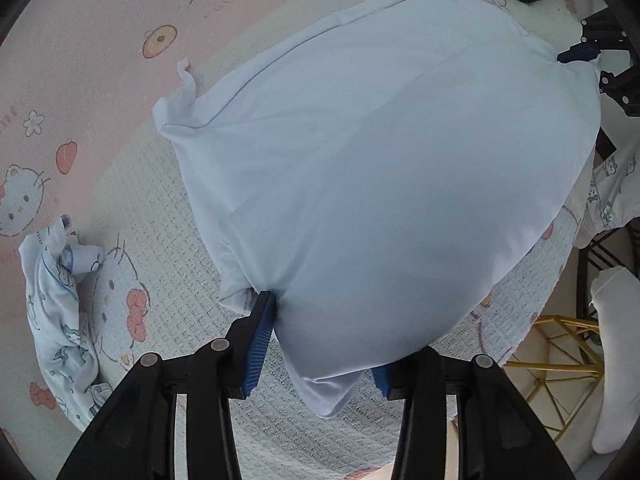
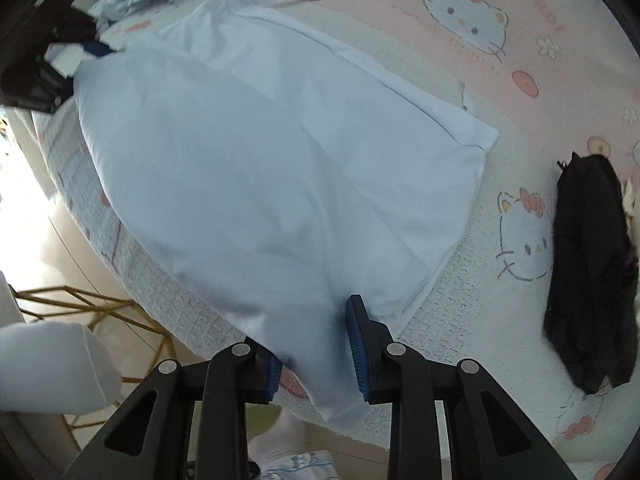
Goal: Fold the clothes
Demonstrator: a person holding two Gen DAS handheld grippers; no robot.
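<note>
Cloth hangs between both tongs: the left tongs (image 1: 320, 344) and right tongs (image 2: 314, 344) each pinch a near corner of the pale blue garment (image 1: 380, 168), lifting that edge off the bed (image 1: 160, 208), presumably to fold it over.

Smooth, matt pale-blue cloth garment (image 1: 380, 184) billows over a waffle-textured printed bed cover (image 1: 152, 184). Black matt plastic gripper arms carry ribbed blue pads (image 2: 356, 344); a fuzzy black cloth (image 2: 592, 272) lies by.
</note>
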